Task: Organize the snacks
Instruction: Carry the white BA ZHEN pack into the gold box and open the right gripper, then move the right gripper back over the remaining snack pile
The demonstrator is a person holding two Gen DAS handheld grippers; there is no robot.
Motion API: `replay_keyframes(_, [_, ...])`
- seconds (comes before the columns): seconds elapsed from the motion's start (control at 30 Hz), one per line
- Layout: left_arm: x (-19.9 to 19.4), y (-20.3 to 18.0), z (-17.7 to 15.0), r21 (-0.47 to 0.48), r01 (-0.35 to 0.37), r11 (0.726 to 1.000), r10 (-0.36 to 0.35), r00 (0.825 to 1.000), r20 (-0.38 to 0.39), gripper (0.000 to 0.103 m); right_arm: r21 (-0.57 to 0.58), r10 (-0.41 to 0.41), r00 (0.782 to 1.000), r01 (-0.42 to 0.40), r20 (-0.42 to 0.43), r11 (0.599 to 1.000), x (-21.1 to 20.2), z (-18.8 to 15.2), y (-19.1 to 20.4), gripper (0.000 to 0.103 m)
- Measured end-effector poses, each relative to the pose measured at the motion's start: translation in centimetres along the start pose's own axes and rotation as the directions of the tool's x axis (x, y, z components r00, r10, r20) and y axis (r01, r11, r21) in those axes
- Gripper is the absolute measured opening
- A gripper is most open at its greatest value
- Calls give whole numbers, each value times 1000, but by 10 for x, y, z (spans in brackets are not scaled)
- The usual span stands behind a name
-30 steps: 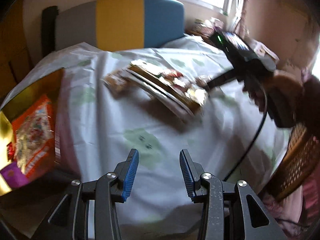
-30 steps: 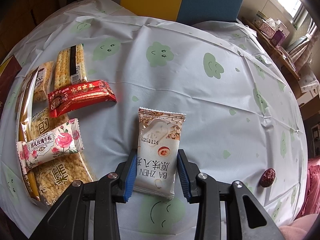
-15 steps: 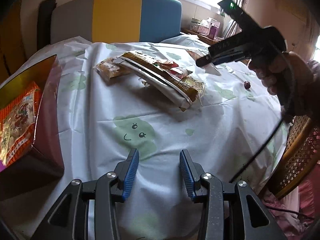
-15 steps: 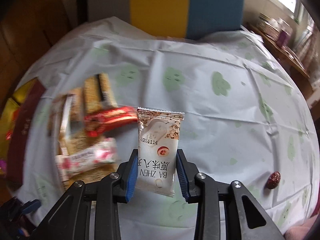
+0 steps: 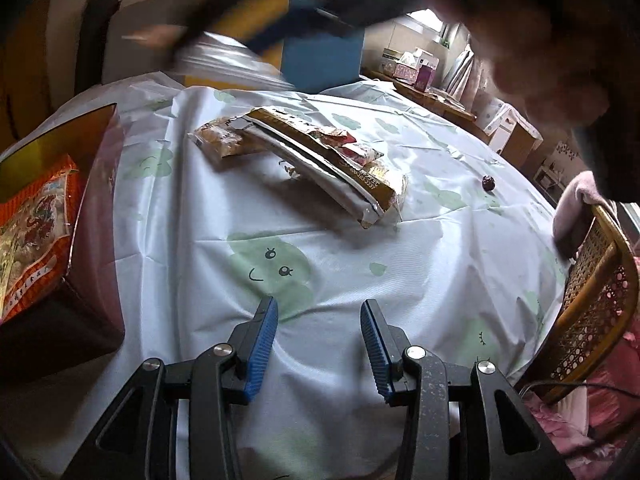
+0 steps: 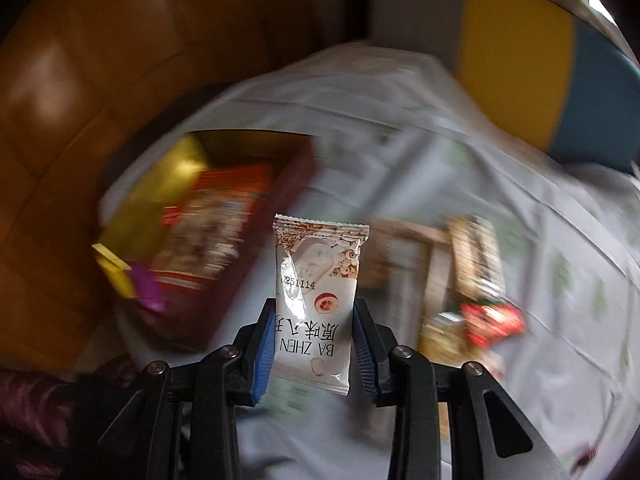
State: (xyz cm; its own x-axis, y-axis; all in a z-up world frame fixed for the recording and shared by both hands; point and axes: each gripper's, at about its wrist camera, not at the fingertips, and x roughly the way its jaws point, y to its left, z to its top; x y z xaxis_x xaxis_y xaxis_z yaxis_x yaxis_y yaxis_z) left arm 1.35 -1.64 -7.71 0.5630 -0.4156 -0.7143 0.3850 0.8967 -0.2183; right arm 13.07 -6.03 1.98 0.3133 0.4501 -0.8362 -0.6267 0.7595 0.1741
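Note:
My right gripper [image 6: 314, 332] is shut on a white snack packet [image 6: 316, 292] marked "BA ZHEN" and holds it in the air above the table. Beyond it, blurred, is a dark red box [image 6: 240, 240] with a gold inside that holds an orange snack bag [image 6: 216, 224]. In the left wrist view the same box [image 5: 100, 216] sits at the table's left edge with the orange bag [image 5: 34, 232] inside. My left gripper [image 5: 316, 336] is open and empty, low over the tablecloth. A pile of snack packets [image 5: 312, 156] lies mid-table.
The table wears a white cloth with green faces [image 5: 272, 264]. A small dark red date [image 5: 488, 183] lies at the right. A wicker chair [image 5: 592, 300] stands at the right edge; a grey, yellow and blue chair back [image 6: 520, 52] is behind the table.
My right gripper has swung left with the white packet, from over the table's middle toward the red box. It now crosses the top of the left wrist view. My left gripper stayed open and low.

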Motion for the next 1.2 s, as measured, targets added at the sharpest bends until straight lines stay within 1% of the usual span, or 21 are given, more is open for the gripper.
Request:
replay_keyframes(0.07, [0,1,-1,-2,4,1000,-4,1000,3,44,-47,76,997,-76,-6,996,7,13,22,36])
replay_keyframes(0.1, [0,1,-1,-4,6,1000,-6,1000,4,44,-56,98,995,-98,-9,994,6,16,32,36])
replay_keyframes(0.13, [0,1,-1,-7,9,1000,-9,1000,5,44,-72,149,989,-150,-18,986,10,23,43,37])
replay_keyframes(0.17, [0,2,-1,-10,12,1000,-12,1000,5,44,-84,182,983,-183,-25,979,14,26,51,37])
replay_keyframes(0.23, [0,2,-1,-14,15,1000,-15,1000,6,44,-104,207,978,-210,-35,972,22,34,62,38])
replay_keyframes(0.27, [0,2,-1,-14,16,1000,-16,1000,7,44,-110,226,973,-230,-52,967,29,36,67,42])
replay_keyframes(0.33, [0,2,-1,-14,16,1000,-16,1000,8,44,-104,240,967,-248,-85,963,38,37,69,43])
replay_keyframes(0.37, [0,2,-1,-15,16,1000,-16,1000,8,44,-100,235,967,-244,-97,965,43,37,69,44])
replay_keyframes(0.43, [0,2,-1,-14,16,1000,-16,1000,8,44,-85,229,968,-238,-100,968,47,34,67,50])
replay_keyframes(0.47, [0,2,-1,-14,16,1000,-15,1000,8,44,-77,228,969,-236,-97,969,47,33,64,51])
replay_keyframes(0.63, [-1,3,-1,-16,14,1000,-13,1000,8,44,-33,206,976,-208,-70,977,34,25,42,51])
replay_keyframes(0.8, [-1,1,-1,-12,5,1000,-5,1000,5,44,35,148,988,-147,-49,989,21,5,6,51])
replay_keyframes(0.93, [1,1,1,-7,-1,1000,1,1000,2,44,101,86,995,-81,-41,992,11,-14,-28,51])
replay_keyframes(1.1, [2,0,1,3,-13,1000,13,1000,-2,44,206,8,1000,-2,-29,979,-6,-41,-75,51])
replay_keyframes(1.2, [2,-2,1,9,-22,1000,22,1000,-5,44,267,-51,998,59,-38,962,-11,-59,-102,51])
